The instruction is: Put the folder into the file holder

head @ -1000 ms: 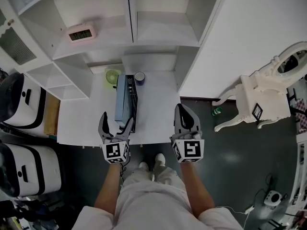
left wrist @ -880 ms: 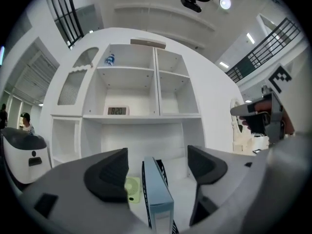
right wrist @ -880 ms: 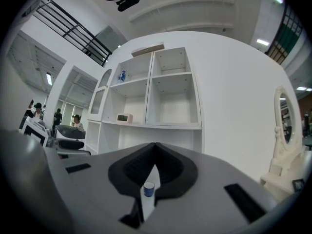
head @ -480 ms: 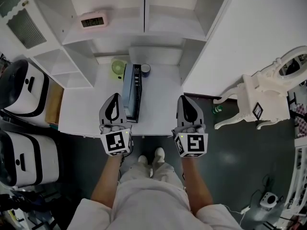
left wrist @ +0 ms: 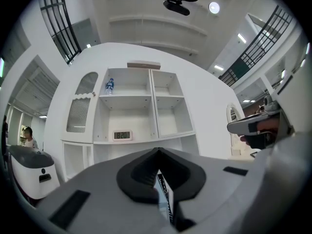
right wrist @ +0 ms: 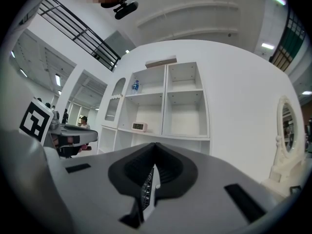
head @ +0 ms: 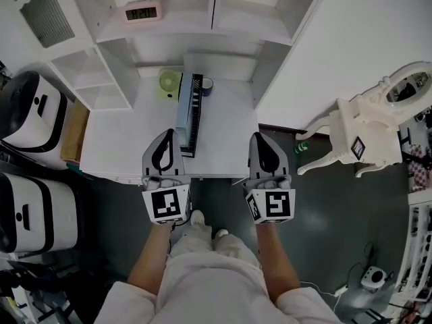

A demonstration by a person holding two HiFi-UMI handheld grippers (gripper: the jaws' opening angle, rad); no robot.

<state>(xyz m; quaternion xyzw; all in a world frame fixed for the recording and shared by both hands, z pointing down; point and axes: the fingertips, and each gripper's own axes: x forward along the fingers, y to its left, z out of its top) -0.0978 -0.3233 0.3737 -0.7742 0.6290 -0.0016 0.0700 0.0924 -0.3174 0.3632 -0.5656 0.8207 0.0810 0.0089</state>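
A blue-grey folder [head: 183,110] stands on edge inside the black mesh file holder [head: 196,113] on the white desk [head: 118,140]. My left gripper [head: 166,132] hovers over the desk's near edge, just left of the holder's near end, shut with nothing between its jaws. My right gripper [head: 258,136] hangs at the desk's right front corner, also shut and empty. Past the closed jaws in the left gripper view [left wrist: 158,152] a strip of the folder [left wrist: 161,191] and holder mesh [left wrist: 168,201] shows. The right gripper view [right wrist: 155,146] shows the mesh [right wrist: 145,191].
A green round object [head: 170,81] and a dark cup [head: 206,85] sit behind the holder. A pink clock [head: 142,12] rests on the shelf above. White machines [head: 30,113] stand left. An ornate white chair [head: 368,137] and a green bottle [head: 302,146] are right.
The left gripper's jaws, open at the folder's near end a second ago, have shut empty. Both grippers have pulled back toward the desk's front edge and risen.
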